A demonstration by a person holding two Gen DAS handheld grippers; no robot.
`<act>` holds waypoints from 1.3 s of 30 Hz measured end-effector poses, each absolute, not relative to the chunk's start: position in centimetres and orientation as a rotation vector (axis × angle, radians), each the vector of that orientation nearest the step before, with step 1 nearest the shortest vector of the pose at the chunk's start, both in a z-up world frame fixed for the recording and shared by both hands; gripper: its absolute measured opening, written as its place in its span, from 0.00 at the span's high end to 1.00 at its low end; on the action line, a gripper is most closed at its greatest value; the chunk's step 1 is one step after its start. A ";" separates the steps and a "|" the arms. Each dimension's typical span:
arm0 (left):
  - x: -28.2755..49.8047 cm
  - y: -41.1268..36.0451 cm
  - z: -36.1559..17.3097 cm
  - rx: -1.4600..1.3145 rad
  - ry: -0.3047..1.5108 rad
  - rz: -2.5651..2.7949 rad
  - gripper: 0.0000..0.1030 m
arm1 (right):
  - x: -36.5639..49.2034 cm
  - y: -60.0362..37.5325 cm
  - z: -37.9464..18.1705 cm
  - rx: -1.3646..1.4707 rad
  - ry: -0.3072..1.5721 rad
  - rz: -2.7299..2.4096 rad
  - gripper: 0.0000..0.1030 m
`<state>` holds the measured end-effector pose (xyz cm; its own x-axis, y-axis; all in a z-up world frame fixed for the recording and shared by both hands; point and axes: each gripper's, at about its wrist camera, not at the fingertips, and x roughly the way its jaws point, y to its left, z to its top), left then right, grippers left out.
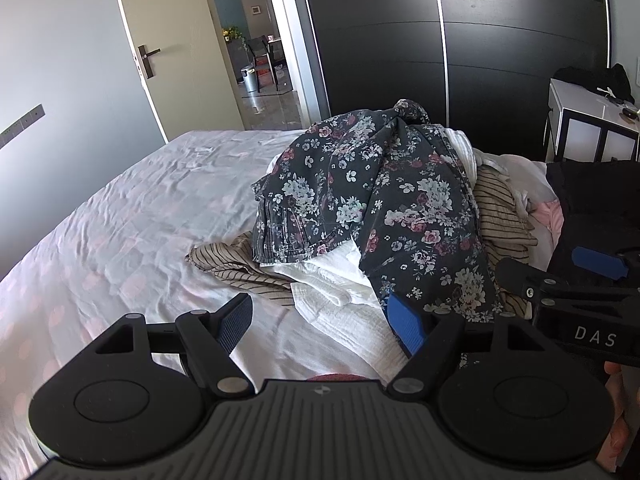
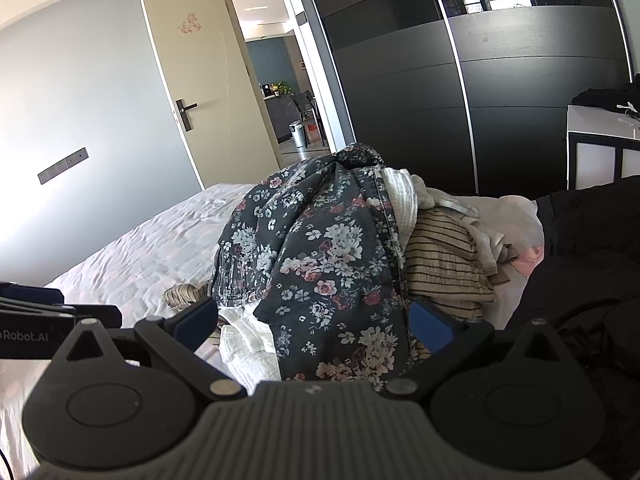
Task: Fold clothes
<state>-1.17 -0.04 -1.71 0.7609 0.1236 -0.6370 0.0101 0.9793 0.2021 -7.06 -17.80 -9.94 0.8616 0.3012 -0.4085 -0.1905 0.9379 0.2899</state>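
Observation:
A heap of clothes lies on the bed. On top is a dark floral garment, draped over a white textured cloth and a beige striped garment. My left gripper stands open just before the heap, the white cloth lying between its fingers. My right gripper is open too, its fingers on either side of the floral garment's near end. Neither gripper holds anything. The right gripper's body also shows at the right edge of the left wrist view.
A black garment lies at the right of the heap. A dark sliding wardrobe stands behind the bed, a white side table at its right, an open door at the left. Bare sheet stretches left of the heap.

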 end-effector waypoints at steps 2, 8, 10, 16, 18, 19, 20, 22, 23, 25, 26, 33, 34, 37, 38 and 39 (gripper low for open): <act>-1.2 0.0 -1.8 0.200 0.706 0.061 0.14 | -7.1 -17.8 -9.9 0.245 0.467 0.263 0.00; -1.1 0.0 -1.8 0.203 0.711 0.062 0.14 | -7.2 -17.7 -9.9 0.243 0.465 0.275 0.00; -1.1 0.0 -1.8 0.203 0.712 0.063 0.14 | -7.3 -17.6 -9.8 0.242 0.459 0.284 0.00; -1.0 0.2 -2.0 0.200 0.715 0.063 0.14 | -7.2 -17.5 -9.9 0.240 0.462 0.288 0.00; -0.9 0.4 -2.1 0.197 0.717 0.061 0.14 | -7.2 -17.6 -9.9 0.247 0.465 0.287 0.00; -0.9 0.5 -2.1 0.195 0.718 0.060 0.14 | -7.2 -17.6 -10.0 0.250 0.466 0.286 0.00; -0.9 0.6 -2.2 0.192 0.720 0.059 0.14 | -7.1 -17.7 -10.0 0.252 0.469 0.282 0.00; -0.8 0.9 -2.2 0.188 0.721 0.058 0.14 | -7.0 -17.6 -10.0 0.251 0.472 0.275 0.00; -0.8 1.1 -2.3 0.187 0.720 0.057 0.14 | -7.0 -17.6 -10.1 0.248 0.471 0.273 0.00; -0.6 1.5 -2.4 0.181 0.719 0.054 0.14 | -7.0 -17.6 -10.2 0.238 0.469 0.266 0.00; -0.4 1.9 -2.5 0.174 0.721 0.057 0.14 | -6.9 -17.5 -10.3 0.234 0.470 0.263 0.00; 0.8 4.5 -2.8 0.123 0.732 0.074 0.14 | -5.0 -17.0 -11.0 0.186 0.509 0.270 0.00; 1.0 5.0 -2.8 0.119 0.736 0.076 0.14 | -4.3 -16.9 -10.9 0.170 0.519 0.277 0.00; 1.6 6.6 -2.9 0.112 0.746 0.100 0.14 | -1.9 -16.5 -10.4 0.128 0.540 0.300 0.00; 1.9 7.2 -3.0 0.109 0.748 0.114 0.14 | -1.0 -16.4 -10.2 0.120 0.540 0.310 0.00; 2.1 8.0 -3.1 0.103 0.752 0.129 0.14 | 0.0 -16.3 -9.9 0.113 0.539 0.321 0.00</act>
<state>2.10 7.98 -3.10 0.7227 0.1536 -0.6738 -0.0800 0.9870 0.1392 -0.04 -16.27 -9.93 0.8099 0.3287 -0.4859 -0.2699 0.9442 0.1889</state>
